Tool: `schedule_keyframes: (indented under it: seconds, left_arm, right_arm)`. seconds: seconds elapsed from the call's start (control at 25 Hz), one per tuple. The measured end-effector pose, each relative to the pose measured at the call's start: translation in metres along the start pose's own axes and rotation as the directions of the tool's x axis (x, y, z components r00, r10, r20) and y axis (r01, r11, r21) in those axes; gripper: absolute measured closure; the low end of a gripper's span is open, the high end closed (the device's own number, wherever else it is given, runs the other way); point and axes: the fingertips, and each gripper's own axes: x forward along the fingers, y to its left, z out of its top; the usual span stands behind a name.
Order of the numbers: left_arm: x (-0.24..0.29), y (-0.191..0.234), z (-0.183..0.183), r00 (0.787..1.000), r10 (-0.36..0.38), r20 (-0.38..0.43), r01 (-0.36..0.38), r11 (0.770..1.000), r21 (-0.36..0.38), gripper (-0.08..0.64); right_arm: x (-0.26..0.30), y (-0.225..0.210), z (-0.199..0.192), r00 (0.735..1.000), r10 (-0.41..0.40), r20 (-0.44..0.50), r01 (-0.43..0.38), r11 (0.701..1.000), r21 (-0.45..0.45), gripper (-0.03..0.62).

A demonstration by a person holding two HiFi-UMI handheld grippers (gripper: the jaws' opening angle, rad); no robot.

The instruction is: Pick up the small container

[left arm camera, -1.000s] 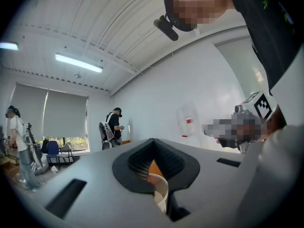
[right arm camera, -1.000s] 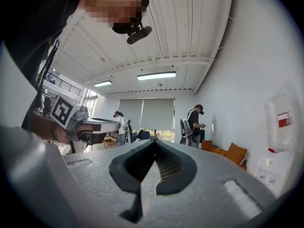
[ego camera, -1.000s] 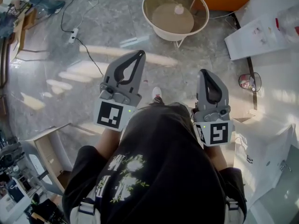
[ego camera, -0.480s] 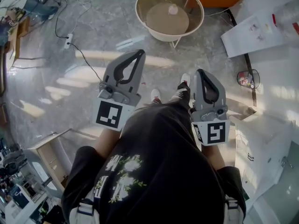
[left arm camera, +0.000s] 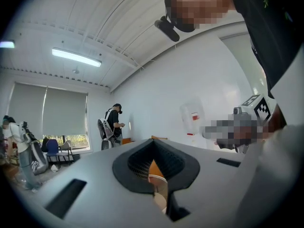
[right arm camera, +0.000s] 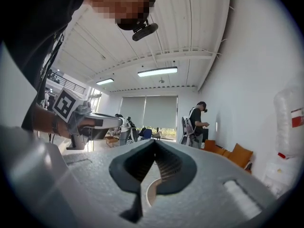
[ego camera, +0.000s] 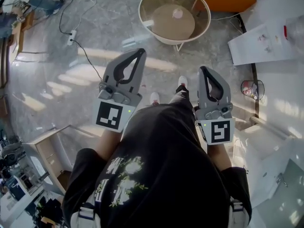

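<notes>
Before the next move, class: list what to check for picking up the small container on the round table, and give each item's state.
1. Left gripper empty: ok, jaws together on nothing.
2. Right gripper empty: ok, likewise.
3. Jaws open for a grasp: not ok, both shut.
4. Container in sight: ok, on the table.
5. Container within reach: not ok, bare floor lies between.
6. Cable off the path: ok, it lies to the left.
</notes>
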Motion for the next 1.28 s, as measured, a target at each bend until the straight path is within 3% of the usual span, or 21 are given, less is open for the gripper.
schedule_keyframes:
  seconds: [0.4, 0.72, 1.04, 1.28]
  left_arm:
    - [0.083, 0.003, 0.019, 0.995, 0.098, 0.0, -0.098, 0.995, 0.022, 0.548]
    - [0.127, 0.006, 0.022, 0.976, 0.218, -0.02, -0.217, 0.976, 0.024, 0.548]
    - [0.14, 0.005, 0.014, 0.949, 0.308, -0.071, -0.306, 0.951, 0.034, 0.548]
    - [0.165, 0.013, 0.005, 0.949, 0.302, -0.091, -0.301, 0.953, 0.023, 0.548]
  right_arm:
    - [0.048, -0.089, 0.004, 0.994, 0.093, 0.051, -0.093, 0.996, -0.017, 0.597]
    - [0.074, -0.139, -0.006, 0.979, 0.192, 0.076, -0.192, 0.981, -0.007, 0.597]
    - [0.094, -0.154, -0.01, 0.952, 0.297, 0.078, -0.297, 0.955, -0.009, 0.597]
    - [0.111, -0.169, -0.025, 0.953, 0.298, 0.063, -0.3, 0.954, 0.023, 0.597]
